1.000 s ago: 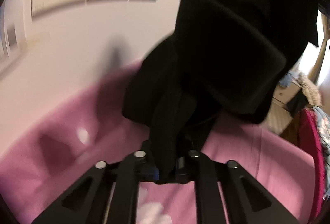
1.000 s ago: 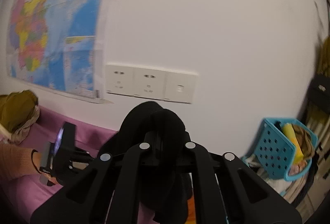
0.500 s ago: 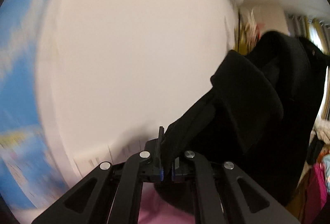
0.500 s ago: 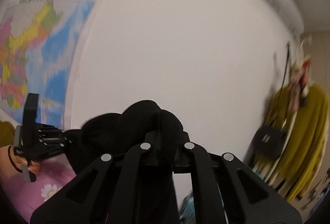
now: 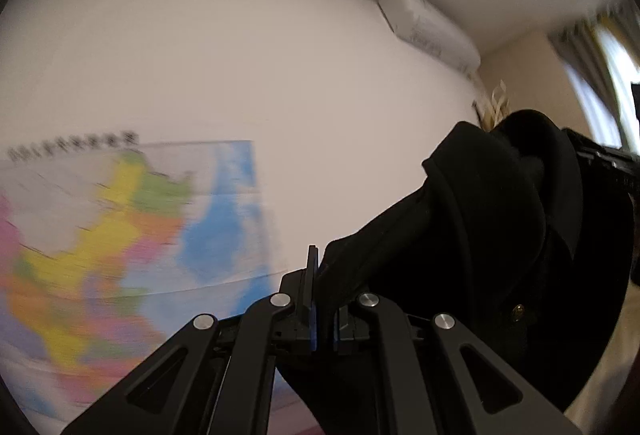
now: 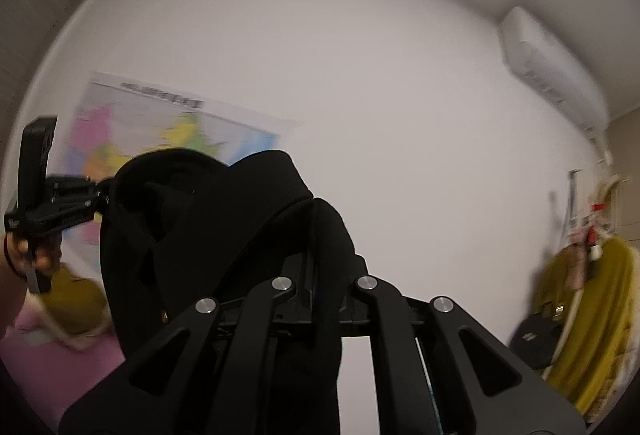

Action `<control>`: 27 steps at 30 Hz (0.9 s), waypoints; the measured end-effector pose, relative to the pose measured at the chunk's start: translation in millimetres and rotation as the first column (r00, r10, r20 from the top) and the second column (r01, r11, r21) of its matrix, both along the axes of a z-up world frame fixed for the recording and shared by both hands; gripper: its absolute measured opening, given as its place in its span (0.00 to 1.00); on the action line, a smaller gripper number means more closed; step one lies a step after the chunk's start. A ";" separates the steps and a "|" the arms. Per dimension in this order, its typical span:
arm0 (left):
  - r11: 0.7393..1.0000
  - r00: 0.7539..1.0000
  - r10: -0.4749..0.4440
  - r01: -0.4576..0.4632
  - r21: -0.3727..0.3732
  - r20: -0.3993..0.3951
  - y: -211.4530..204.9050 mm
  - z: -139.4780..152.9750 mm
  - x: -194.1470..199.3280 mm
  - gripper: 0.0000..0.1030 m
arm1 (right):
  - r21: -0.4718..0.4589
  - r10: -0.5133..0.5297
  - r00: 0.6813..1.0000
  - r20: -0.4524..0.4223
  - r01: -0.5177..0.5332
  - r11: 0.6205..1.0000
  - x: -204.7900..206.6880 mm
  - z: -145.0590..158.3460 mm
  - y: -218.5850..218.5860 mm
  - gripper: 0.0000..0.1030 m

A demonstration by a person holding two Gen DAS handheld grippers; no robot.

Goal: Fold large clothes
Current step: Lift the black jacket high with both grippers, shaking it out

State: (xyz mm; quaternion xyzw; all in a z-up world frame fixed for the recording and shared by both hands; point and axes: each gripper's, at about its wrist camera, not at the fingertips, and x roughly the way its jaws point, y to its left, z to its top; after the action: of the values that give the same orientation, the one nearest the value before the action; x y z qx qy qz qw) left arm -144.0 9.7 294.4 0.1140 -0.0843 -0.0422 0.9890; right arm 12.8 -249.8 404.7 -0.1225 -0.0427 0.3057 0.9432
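Observation:
A large black garment [image 5: 500, 247] with a small brass button hangs in the air between my two grippers. My left gripper [image 5: 323, 309] is shut on one edge of it, and the cloth runs up and to the right. My right gripper [image 6: 324, 291] is shut on another part of the black garment [image 6: 208, 235], which drapes over its fingers. The left gripper [image 6: 52, 207] shows at the left of the right wrist view, held by a hand. Both grippers are raised high and point at the wall.
A coloured wall map [image 5: 120, 235] hangs on the white wall. An air conditioner [image 6: 552, 75] is mounted high on the right. A pink bed cover [image 6: 60, 359] with an olive garment [image 6: 76, 299] lies low left. A yellow coat [image 6: 592, 319] hangs on a rack at right.
Both grippers have lifted the black garment well up from the pink bed. The views have swung from the wall sockets and bed up to the map, upper wall and ceiling.

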 end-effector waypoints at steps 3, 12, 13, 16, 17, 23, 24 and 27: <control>0.988 0.990 0.138 -0.136 0.075 -0.020 8.7 -0.7 -57.2 0.04 | 0.026 0.112 0.993 -0.026 -0.112 0.993 -21.4 -6.3 4.2 0.03; 0.968 0.914 0.248 -0.246 0.048 -0.320 50.1 -73.0 -7.6 0.04 | 0.029 0.269 0.914 -0.305 -0.274 0.961 74.0 -88.8 81.7 0.04; 0.964 0.889 0.256 -0.265 0.029 -0.380 63.3 -85.9 18.7 0.04 | 0.013 0.258 0.890 -0.377 -0.273 0.962 99.0 -113.4 101.4 0.04; 0.933 0.768 0.309 -0.359 0.022 -0.561 105.9 -163.6 102.7 0.04 | -0.031 0.229 0.815 -0.532 -0.289 0.957 152.7 -181.0 147.6 0.04; 0.934 0.743 0.298 -0.357 0.022 -0.599 114.0 -184.5 120.5 0.04 | -0.057 0.213 0.771 -0.600 -0.307 0.950 173.1 -216.8 169.6 0.04; 0.922 0.536 0.268 -0.383 0.053 -0.801 150.7 -332.3 220.4 0.03 | -0.216 0.052 0.629 -0.776 -0.343 0.914 227.7 -368.9 233.1 0.04; 0.913 0.522 0.283 -0.404 0.059 -0.805 157.6 -343.1 231.2 0.03 | -0.227 0.032 0.607 -0.794 -0.346 0.910 235.8 -387.9 237.5 0.04; 0.910 0.524 0.243 -0.414 0.005 -0.816 178.6 -351.1 253.1 0.03 | -0.204 0.013 0.588 -0.809 -0.302 0.931 258.7 -400.4 233.1 0.04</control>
State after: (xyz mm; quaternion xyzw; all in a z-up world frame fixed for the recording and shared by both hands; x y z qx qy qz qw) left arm 109.1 188.3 -56.7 0.0018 0.3891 0.1073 0.9149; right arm 271.5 -16.7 4.3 -0.1204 0.4210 0.4142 0.7979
